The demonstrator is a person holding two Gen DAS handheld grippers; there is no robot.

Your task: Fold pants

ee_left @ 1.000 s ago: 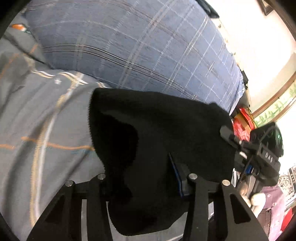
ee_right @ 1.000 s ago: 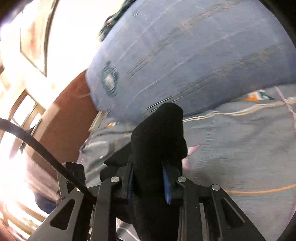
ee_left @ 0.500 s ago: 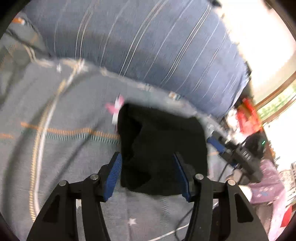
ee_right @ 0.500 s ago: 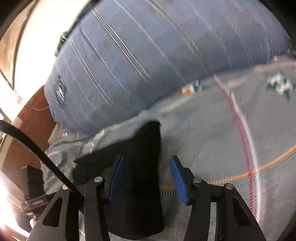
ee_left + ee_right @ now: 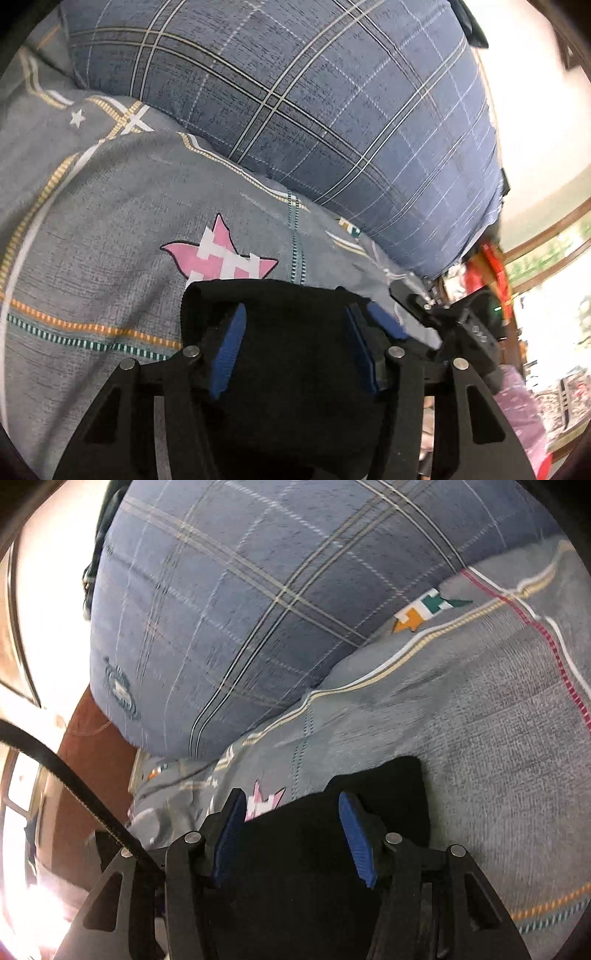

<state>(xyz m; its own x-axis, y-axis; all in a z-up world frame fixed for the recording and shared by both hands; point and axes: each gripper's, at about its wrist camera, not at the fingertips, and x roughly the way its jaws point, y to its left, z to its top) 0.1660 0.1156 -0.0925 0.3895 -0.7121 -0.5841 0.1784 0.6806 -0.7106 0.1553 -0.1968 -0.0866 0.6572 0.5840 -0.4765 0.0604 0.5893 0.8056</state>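
The black pants (image 5: pixel 295 354) lie folded flat on the grey patterned bedsheet (image 5: pixel 110 229), just under both grippers. My left gripper (image 5: pixel 295 332) is open, its blue pads spread over the fabric without holding it. In the left wrist view the right gripper (image 5: pixel 391 321) shows at the pants' right edge. In the right wrist view the pants (image 5: pixel 317 849) lie below my right gripper (image 5: pixel 291 823), which is open and empty. The folded far edge lies near a pink star print (image 5: pixel 221 258).
A large blue plaid pillow (image 5: pixel 314 103) rests just beyond the pants, also in the right wrist view (image 5: pixel 240 609). The bed edge, a brown headboard (image 5: pixel 96 760) and bright windows lie to the sides. A black cable (image 5: pixel 55 760) crosses the right wrist view at left.
Both grippers held the black pants shut a second ago, then opened and let the fabric drop onto the sheet. The pants now lie flat below the open pads.
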